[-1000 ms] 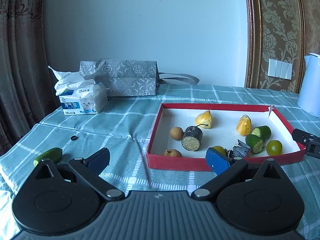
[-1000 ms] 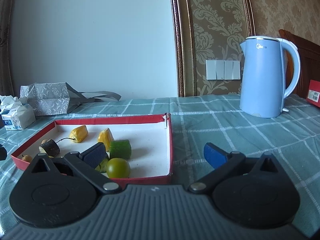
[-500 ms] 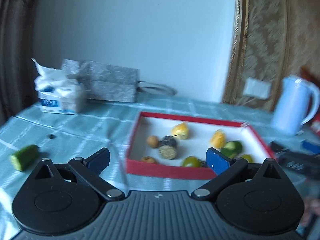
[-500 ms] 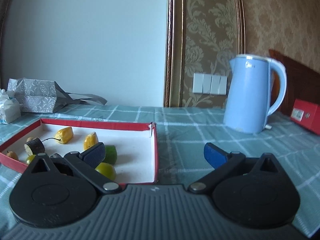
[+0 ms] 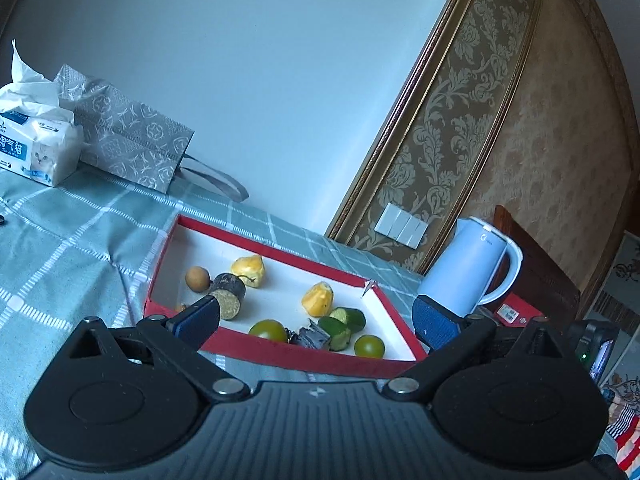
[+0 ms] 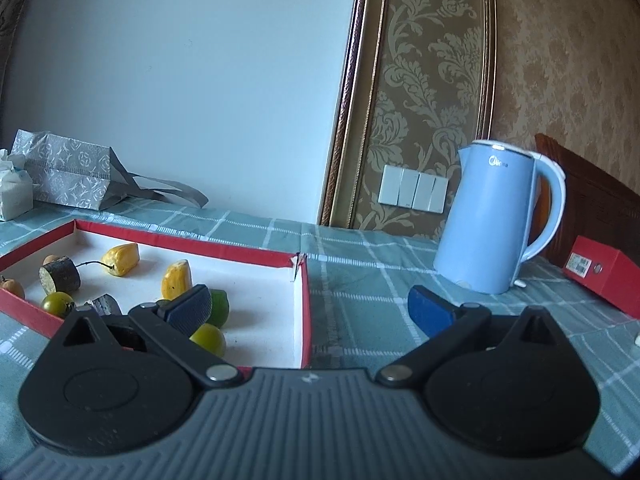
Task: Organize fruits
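Observation:
A red-rimmed white tray holds several fruits: two yellow pieces, a brown round fruit, a dark cut cylinder, green tomatoes, cucumber chunks and a crumpled dark foil. My left gripper is open and empty, raised above the tray's near edge and tilted. My right gripper is open and empty over the tray's right near corner, its left finger above a green piece.
A blue kettle stands right of the tray, a red box beyond it. A tissue pack and a grey patterned bag sit at the back left on the checked tablecloth.
My left gripper has lifted, swung right and tilted; the cucumber on the cloth at the left has left its view. My right gripper has shifted slightly, still open.

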Motion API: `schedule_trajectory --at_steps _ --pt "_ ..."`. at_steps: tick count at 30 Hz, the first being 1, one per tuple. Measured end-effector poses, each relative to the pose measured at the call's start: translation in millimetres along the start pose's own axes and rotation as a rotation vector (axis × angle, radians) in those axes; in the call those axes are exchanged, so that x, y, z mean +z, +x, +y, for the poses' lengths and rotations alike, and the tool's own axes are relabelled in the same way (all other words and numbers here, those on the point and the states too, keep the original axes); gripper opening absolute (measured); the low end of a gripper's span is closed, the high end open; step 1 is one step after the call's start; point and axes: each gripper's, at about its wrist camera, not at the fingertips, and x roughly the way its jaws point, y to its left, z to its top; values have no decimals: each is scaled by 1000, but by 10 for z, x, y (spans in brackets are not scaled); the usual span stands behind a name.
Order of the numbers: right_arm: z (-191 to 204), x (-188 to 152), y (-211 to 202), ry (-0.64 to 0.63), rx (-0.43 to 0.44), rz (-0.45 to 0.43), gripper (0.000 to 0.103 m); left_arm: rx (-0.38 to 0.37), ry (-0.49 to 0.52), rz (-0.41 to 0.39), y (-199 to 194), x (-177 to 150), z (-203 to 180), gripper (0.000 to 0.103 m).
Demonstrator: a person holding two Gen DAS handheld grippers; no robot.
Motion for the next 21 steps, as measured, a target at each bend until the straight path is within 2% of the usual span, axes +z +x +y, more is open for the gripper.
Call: schedule_trajectory --at_steps 9,13,17,21 --pt "-83 -29 64 74 42 51 103 168 96 18 81 -48 -142 103" --pt "-74 -37 68 70 37 51 103 239 127 15 113 -70 -166 103" --pt "-59 -45 78 61 36 55 103 320 202 23 161 -113 -234 103" --pt "-40 -48 76 48 33 53 103 342 231 39 197 -137 -253 103"
